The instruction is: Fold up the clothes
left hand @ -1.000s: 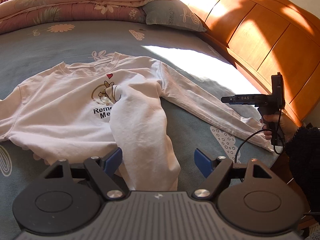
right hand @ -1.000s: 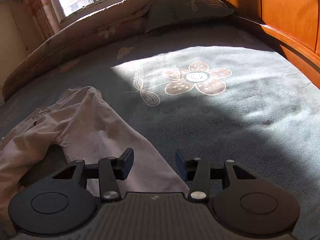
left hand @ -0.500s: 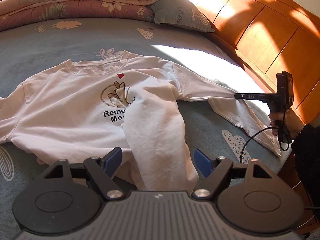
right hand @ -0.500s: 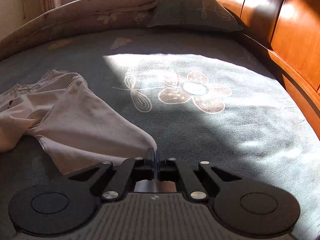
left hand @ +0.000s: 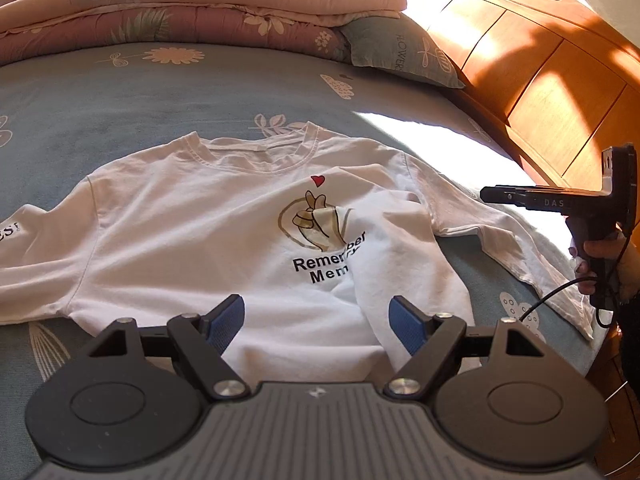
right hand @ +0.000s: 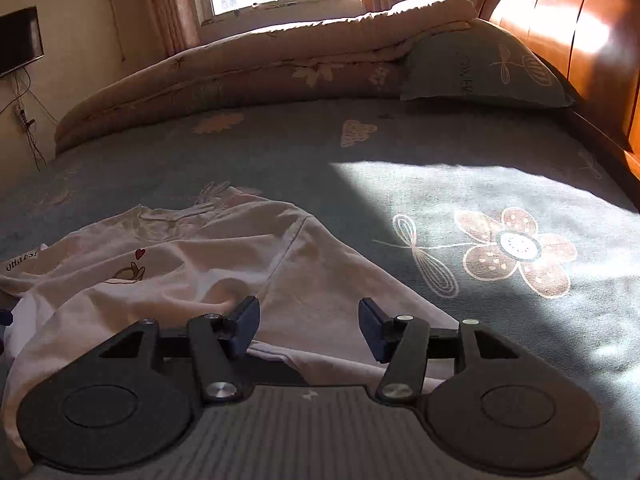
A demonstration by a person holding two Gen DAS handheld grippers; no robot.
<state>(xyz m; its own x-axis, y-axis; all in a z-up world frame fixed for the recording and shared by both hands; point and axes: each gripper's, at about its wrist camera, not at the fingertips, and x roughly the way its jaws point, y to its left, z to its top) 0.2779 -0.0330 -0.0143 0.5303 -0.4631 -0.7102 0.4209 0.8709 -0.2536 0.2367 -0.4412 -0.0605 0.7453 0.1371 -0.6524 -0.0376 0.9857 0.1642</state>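
The white long-sleeved shirt (left hand: 192,240) lies spread face up on the blue-grey flowered bedspread (left hand: 120,92), directly ahead of the left gripper (left hand: 319,322). That gripper's blue-padded jaws stand wide apart with nothing pinched; the shirt's hem passes beneath them and disappears behind the gripper body, so its lower edge cannot be seen. A flap of the shirt is folded over the chest print, hiding the ends of the printed words. The sleeve off to this gripper's left is cut by the picture edge.

To the left gripper's right, the right gripper (right hand: 308,330) shows side-on, gripped by a hand (left hand: 600,256) of which only part shows. In its own view its jaws have just been opening and now stand released, with the other sleeve (right hand: 320,280) lying below and between them; the pads do not press on it. The sleeve's cuff is hidden under the gripper body.

Beyond both grippers lie a folded quilt (right hand: 280,60) and a pillow (right hand: 480,68) against the wooden headboard (left hand: 540,72). Shadow dims much of the right view, blurring the shirt's print there.
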